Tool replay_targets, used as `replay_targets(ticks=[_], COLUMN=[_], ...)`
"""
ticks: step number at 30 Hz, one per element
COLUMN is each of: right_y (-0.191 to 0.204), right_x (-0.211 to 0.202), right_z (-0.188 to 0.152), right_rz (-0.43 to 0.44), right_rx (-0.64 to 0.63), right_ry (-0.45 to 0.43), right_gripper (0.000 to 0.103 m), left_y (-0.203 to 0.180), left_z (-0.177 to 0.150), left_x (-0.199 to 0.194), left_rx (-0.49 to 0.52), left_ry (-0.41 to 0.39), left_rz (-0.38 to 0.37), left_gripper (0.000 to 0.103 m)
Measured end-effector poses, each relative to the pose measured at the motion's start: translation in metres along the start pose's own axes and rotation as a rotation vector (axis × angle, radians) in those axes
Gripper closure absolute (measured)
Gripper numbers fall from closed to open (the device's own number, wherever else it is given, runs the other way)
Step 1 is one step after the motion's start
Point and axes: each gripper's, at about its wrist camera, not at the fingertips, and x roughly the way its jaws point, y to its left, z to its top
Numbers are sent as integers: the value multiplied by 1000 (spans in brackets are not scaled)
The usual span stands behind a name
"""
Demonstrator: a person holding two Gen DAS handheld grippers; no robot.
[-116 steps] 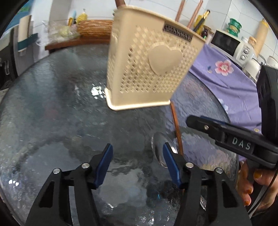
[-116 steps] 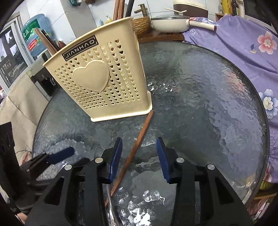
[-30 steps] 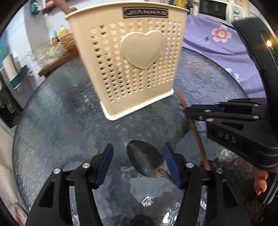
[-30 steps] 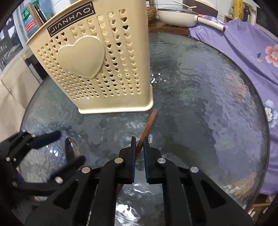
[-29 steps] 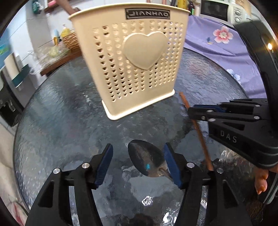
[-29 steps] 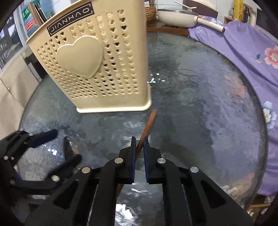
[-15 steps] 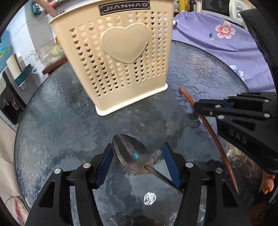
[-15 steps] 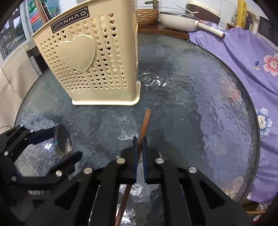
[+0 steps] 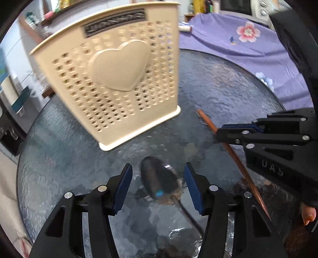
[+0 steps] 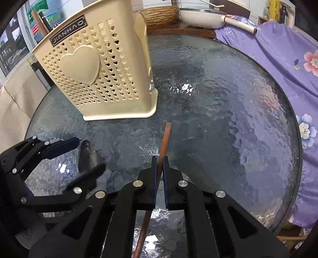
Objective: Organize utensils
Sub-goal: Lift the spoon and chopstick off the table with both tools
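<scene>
A cream perforated utensil holder [image 9: 119, 83] with a heart emblem stands on the round glass table [image 9: 228, 93]; it also shows in the right wrist view [image 10: 99, 79]. My left gripper [image 9: 158, 179] is open with a metal spoon [image 9: 161, 183] lying between its blue pads, bowl forward. My right gripper [image 10: 159, 164] is shut on a brown wooden chopstick [image 10: 165, 139], whose tip points toward the holder's base. The chopstick also shows in the left wrist view [image 9: 234, 154], held by the right gripper [image 9: 222, 132]. The left gripper [image 10: 83, 156] and spoon [image 10: 87, 156] show at the left of the right wrist view.
A purple floral cloth [image 10: 278, 49] covers the surface to the right of the table. A white pan [image 10: 202, 17] and a woven basket [image 10: 161, 13] stand beyond the table's far edge. A microwave [image 9: 244, 8] sits at the back. Utensil handles [image 10: 39, 21] stick out of the holder.
The right gripper closed on the chopstick and has lifted it, drawing it back from the holder. The left gripper has shifted around the spoon and stays open.
</scene>
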Motion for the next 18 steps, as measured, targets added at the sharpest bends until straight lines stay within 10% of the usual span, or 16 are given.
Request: replay_targets(ticks=[18], right_y=[14], right_x=[14], right_z=[15], right_rz=[-97], right_rx=[-3], right_ry=[46], right_gripper=[94], left_y=[-3], left_z=[-1], left_x=[10], left_rx=[-133], left_ry=[32], left_rz=[86], left_gripper=[46])
